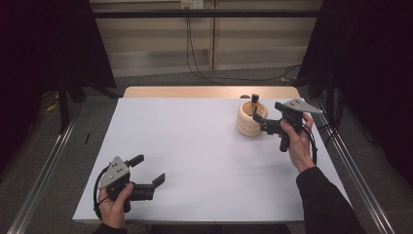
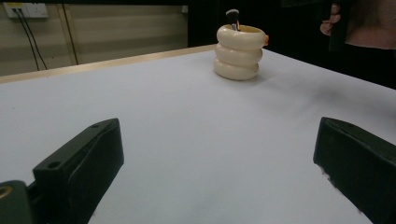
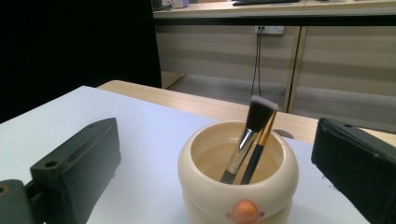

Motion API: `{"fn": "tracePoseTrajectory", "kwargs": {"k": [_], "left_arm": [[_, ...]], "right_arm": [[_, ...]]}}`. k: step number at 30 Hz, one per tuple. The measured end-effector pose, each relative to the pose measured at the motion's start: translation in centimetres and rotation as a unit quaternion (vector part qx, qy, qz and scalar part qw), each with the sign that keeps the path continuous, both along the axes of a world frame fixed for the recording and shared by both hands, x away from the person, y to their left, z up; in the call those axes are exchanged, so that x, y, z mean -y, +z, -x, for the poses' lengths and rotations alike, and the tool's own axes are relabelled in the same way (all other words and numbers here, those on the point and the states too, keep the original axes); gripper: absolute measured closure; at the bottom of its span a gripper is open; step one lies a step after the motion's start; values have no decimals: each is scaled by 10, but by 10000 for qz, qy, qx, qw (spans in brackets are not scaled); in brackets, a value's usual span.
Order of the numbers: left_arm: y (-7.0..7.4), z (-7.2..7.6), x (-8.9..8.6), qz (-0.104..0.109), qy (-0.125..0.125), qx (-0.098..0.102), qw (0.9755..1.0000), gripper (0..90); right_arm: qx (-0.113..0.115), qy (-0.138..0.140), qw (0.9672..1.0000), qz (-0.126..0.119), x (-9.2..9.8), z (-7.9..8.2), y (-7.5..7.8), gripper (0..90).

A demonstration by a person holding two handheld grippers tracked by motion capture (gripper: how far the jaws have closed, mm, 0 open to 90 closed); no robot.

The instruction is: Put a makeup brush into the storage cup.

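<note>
Cream ribbed cup (image 3: 238, 179) stood at far right of white table (image 1: 195, 161), two brushes (image 3: 247, 140) leaning inside, bristles up. Right gripper (image 1: 267, 116) just beside cup, jaws spread wide, nothing between them. Judged step: brushes dropped in, release done. Next move likely called for backing clear without nudging cup. Left gripper (image 1: 148, 170) rested near front-left corner, jaws spread, empty. Table bare otherwise. Room dim; pale panelled wall (image 1: 204, 44), cables hanging, possibly socket above.

A makeup brush (image 3: 250, 140) stands inside the cream holder (image 3: 238, 186) between wide-open jaws.
</note>
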State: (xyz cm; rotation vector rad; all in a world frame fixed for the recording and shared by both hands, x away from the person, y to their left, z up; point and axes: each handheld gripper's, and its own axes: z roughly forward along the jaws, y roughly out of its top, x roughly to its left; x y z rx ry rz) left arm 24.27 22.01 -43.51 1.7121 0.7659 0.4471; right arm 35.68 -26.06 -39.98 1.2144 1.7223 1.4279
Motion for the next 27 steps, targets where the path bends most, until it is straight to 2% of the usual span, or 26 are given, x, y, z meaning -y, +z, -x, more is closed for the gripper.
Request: {"fn": "tracePoseTrajectory", "kwargs": {"k": [3, 16, 21, 23, 27], "left_arm": [[0, 0, 1, -7, -35, 15, 10000, 16], [1, 1, 1, 28, 22, 59, 10000, 17], [1, 1, 1, 98, 89, 51, 9999, 18], [1, 1, 2, 108, 80, 47, 9999, 19], [1, 2, 1, 88, 103, 71, 9999, 19]], "right_arm": [[-41, -32, 10000, -62, 2, 6, -1, 1], [-18, -38, 10000, 51, 8, 34, -5, 0], [-119, -96, 9999, 32, 12, 46, -10, 0], [-110, -103, 9999, -38, 14, 52, -12, 0], [-110, -95, 9999, -11, 14, 63, -16, 0]]}}
